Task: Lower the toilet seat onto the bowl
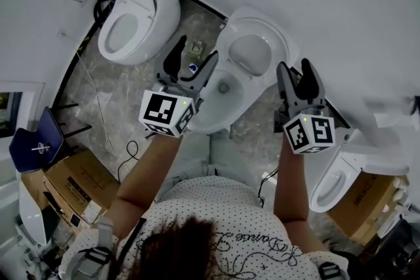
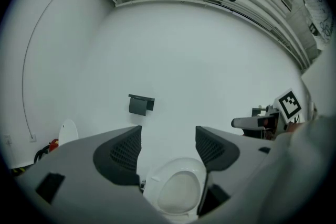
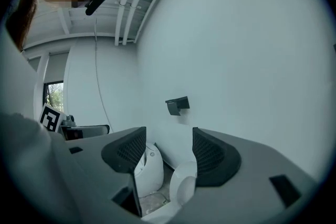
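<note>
The middle toilet has its bowl [image 1: 220, 94] uncovered and its white seat [image 1: 252, 52] raised against the wall. My left gripper [image 1: 195, 53] hovers over the bowl's left side, open and holding nothing. In the left gripper view the raised seat [image 2: 178, 190] shows low between the open jaws of the left gripper [image 2: 168, 150]. My right gripper [image 1: 295, 69] is just right of the seat, also open and empty. In the right gripper view the edge of the seat [image 3: 184, 182] sits by the right jaw of the right gripper [image 3: 169, 152].
A second toilet [image 1: 138, 16] stands at the left and a third [image 1: 338, 177] at the lower right. A dark paper holder [image 2: 140, 104] hangs on the white wall. Cardboard boxes [image 1: 75, 183] and cables [image 1: 128, 154] lie on the stone floor.
</note>
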`<state>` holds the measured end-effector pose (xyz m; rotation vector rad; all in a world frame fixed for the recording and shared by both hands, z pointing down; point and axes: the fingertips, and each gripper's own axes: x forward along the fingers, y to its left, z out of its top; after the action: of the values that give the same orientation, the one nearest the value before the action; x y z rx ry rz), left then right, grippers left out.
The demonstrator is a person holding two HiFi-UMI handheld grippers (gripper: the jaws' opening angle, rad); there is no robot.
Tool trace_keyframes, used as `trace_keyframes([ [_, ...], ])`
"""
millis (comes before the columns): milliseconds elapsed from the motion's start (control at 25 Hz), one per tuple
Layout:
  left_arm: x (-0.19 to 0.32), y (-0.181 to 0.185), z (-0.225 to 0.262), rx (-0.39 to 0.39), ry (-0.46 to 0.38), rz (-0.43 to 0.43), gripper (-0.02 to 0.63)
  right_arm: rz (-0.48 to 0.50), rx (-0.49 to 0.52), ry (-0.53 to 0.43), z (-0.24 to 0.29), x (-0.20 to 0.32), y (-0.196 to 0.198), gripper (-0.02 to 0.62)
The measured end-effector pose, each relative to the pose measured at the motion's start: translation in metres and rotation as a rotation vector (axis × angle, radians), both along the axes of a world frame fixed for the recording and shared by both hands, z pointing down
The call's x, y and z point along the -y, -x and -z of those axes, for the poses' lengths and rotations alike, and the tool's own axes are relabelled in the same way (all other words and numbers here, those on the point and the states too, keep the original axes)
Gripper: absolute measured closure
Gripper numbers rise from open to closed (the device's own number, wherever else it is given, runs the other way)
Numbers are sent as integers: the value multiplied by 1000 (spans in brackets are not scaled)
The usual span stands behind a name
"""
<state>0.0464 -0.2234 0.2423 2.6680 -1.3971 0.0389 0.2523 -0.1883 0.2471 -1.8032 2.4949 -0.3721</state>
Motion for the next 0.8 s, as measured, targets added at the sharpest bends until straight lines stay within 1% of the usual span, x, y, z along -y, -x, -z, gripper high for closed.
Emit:
trace_keyframes([
  [160,24,-6,-17,1,31,-11,300,-37,27,53,-21,24,-12,316],
  [320,43,-14,-35,11,61,-18,299,-68,15,102,-46,49,-26,324],
  [600,63,-27,-63,6,110,-17,300,-112,18,175,-86,82,-50,348],
  [800,72,-42,-79,27,137,-38,300,-125,25,243,-125,100,-62,371],
])
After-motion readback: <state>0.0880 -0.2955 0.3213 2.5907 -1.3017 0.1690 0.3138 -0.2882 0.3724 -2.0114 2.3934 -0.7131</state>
